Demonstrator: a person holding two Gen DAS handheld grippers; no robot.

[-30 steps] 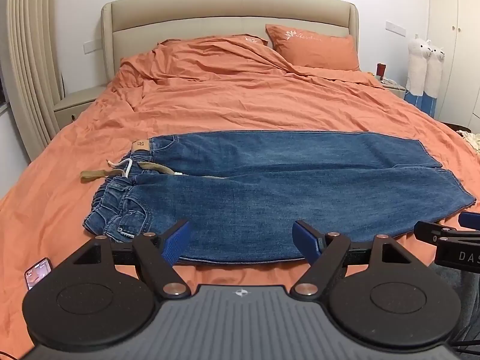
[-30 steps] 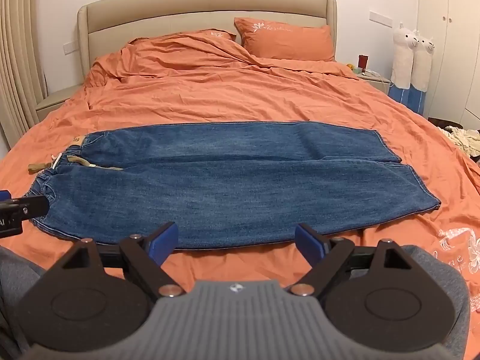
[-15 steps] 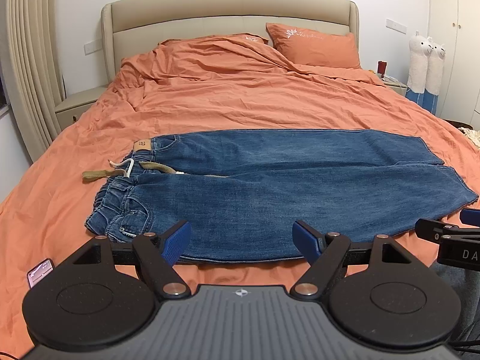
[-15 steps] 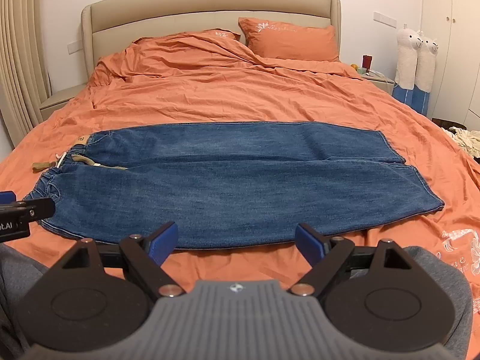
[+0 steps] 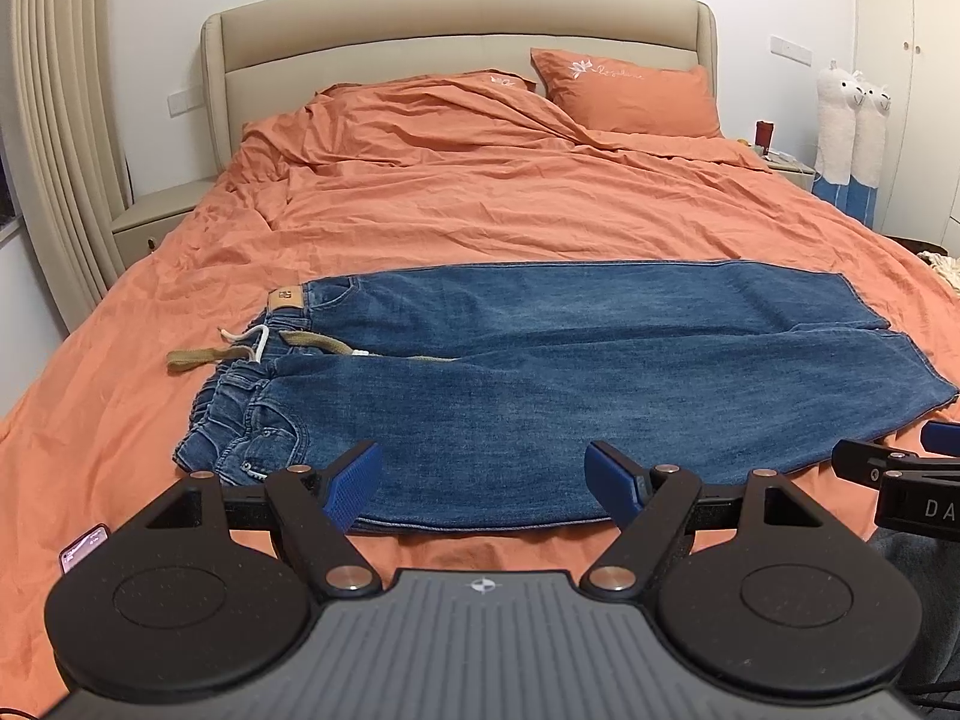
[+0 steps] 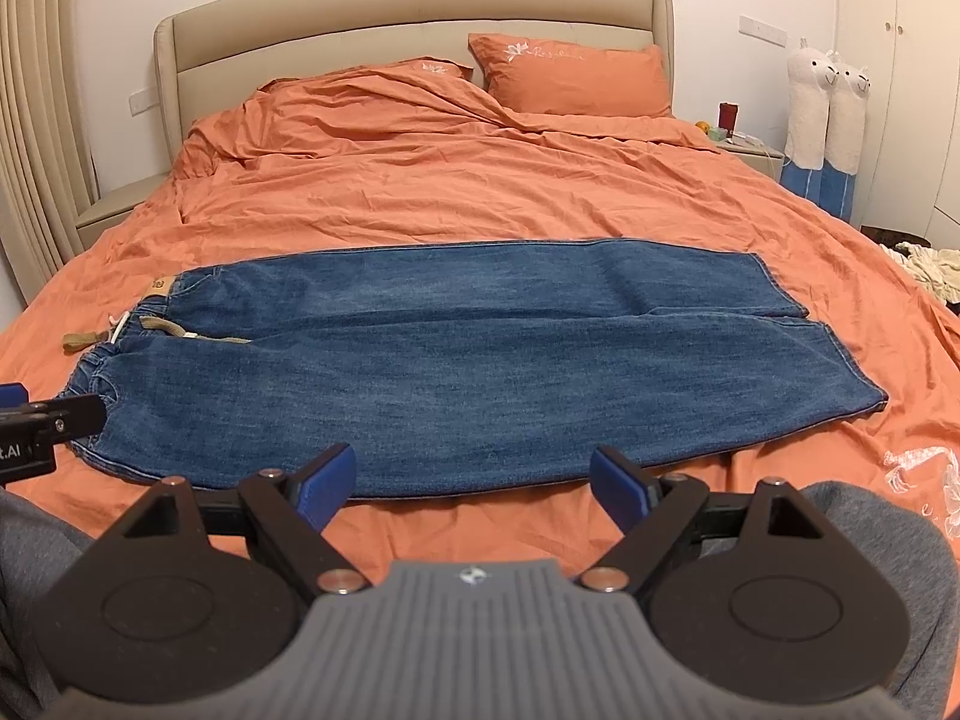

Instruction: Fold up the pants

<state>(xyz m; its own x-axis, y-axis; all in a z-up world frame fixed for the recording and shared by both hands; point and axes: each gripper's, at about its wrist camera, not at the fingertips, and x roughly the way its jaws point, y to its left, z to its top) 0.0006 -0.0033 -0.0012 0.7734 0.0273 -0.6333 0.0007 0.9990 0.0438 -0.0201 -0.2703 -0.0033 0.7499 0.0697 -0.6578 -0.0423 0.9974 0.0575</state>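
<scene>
Blue denim pants (image 5: 570, 372) lie flat across the orange bed (image 5: 480, 204), waistband at the left with a tan drawstring (image 5: 198, 357), leg hems at the right. They also show in the right wrist view (image 6: 468, 360). My left gripper (image 5: 483, 480) is open and empty, held above the pants' near edge. My right gripper (image 6: 474, 480) is open and empty, also above the near edge. The right gripper's tip shows at the right edge of the left wrist view (image 5: 900, 468). The left gripper's tip shows at the left edge of the right wrist view (image 6: 48, 420).
A phone (image 5: 84, 546) lies on the bed at the near left. An orange pillow (image 5: 630, 99) and a beige headboard (image 5: 456, 18) stand at the far end. Nightstands flank the bed; two plush alpacas (image 6: 831, 114) stand at the right. Clothes (image 6: 924, 264) lie on the floor.
Both grippers have shifted slightly, so the pants sit a little lower and further right in view. Both grippers stay open and the pants have not moved.
</scene>
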